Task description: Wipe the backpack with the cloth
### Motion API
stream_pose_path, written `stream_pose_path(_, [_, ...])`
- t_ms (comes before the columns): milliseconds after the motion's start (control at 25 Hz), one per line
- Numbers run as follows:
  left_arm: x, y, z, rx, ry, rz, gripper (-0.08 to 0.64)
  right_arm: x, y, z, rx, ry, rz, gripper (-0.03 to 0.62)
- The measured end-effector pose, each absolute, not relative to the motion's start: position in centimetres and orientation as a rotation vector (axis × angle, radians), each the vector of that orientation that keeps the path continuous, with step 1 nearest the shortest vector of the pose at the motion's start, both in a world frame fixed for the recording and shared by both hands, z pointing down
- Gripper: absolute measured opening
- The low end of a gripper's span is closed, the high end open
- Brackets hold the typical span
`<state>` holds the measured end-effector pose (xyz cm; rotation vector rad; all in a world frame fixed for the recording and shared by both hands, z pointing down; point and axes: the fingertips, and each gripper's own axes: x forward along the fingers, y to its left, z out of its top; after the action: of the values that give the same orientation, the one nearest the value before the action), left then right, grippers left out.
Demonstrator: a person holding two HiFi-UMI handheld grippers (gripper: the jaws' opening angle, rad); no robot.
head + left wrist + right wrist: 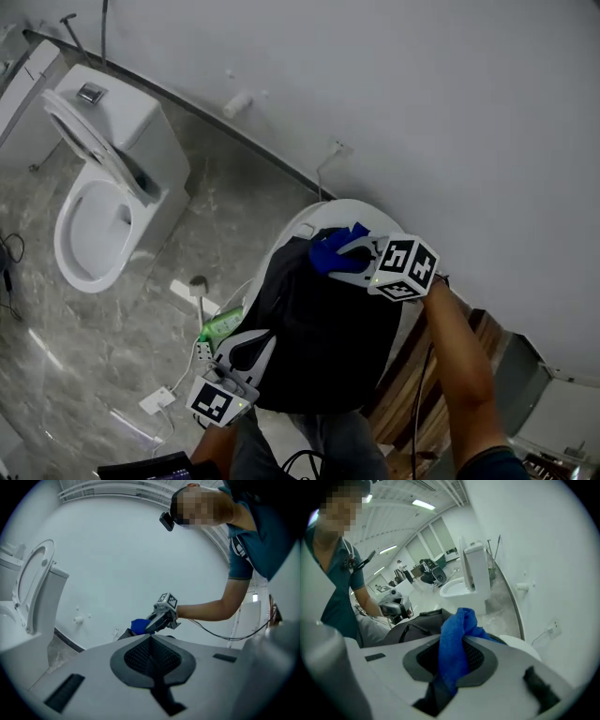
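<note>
Head view: black fabric backpack (319, 337) at frame centre, laid on a white rounded seat (352, 211). This is probably so its broad face lies up for wiping. A white ceramic toilet (103, 202) stands at upper left on a grey marbled floor (187, 253). The right gripper (345, 261), right of centre, carries a bunched blue terry cloth (333, 246) to the backpack's upper edge, where cloth and fabric appear to touch. The left gripper (251, 349) sits at the backpack's lower left rim, judged to be steadying it against the wiping push.

Left gripper view: own jaws drawn together at lower centre, with no fabric showing between them, so whether they pinch the bag cannot be read here. Beyond them, just above centre, the cloth shows as a blue wad at the tips of the right gripper, with a dark sliver of backpack (123, 633) just beside it.

Right gripper view: jaws clamped on the cloth — it runs down between the pads from centre to lower left, its free end puffed out above the tips. The backpack lies just beyond, left of centre, with the left gripper at its far side.
</note>
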<state>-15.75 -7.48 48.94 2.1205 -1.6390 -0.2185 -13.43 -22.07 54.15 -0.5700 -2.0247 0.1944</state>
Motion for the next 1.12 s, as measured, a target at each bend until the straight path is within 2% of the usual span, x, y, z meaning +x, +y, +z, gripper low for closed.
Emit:
stream_pose_path(200, [-15.8, -7.1, 50.5, 2.083, -1.684, -0.214, 0.002, -18.9, -22.1, 57.3, -0.644, -1.779, -0.03, 0.064])
stream_pose_path(400, [-16.1, -6.4, 51.8, 1.958, -1.809, -0.261, 0.003, -21.5, -18.0, 56.0, -0.877, -1.387, -0.296, 0.064])
stream_pose_path(600, [-18.4, -3.3, 52.9, 1.781, -1.973, -0.297, 0.002, -19.2, -14.4, 61.0, -0.963, -0.905, -0.473, 0.064])
stream_pose_path(760, [-23.5, 2.1, 53.9, 1.626, -2.129, -0.277, 0.003, -15.7, -5.1, 60.4, -1.181, -0.76, -0.475, 0.064])
stream_pose_path(880, [-25.6, 6.0, 55.1, 1.548, -2.18, -0.272, 0.003, -12.1, 0.9, 61.3, -1.286, -0.637, -0.608, 0.064])
stream_pose_path(1000, [-23.8, 7.2, 56.9, 1.598, -2.158, -0.212, 0.002, -10.6, 4.8, 61.3, -1.363, -0.616, -0.596, 0.064])
stream_pose_path(1120, [-20.6, 7.5, 59.0, 1.632, -2.089, -0.189, 0.003, -11.6, 2.5, 62.0, -1.297, -0.591, -0.574, 0.064])
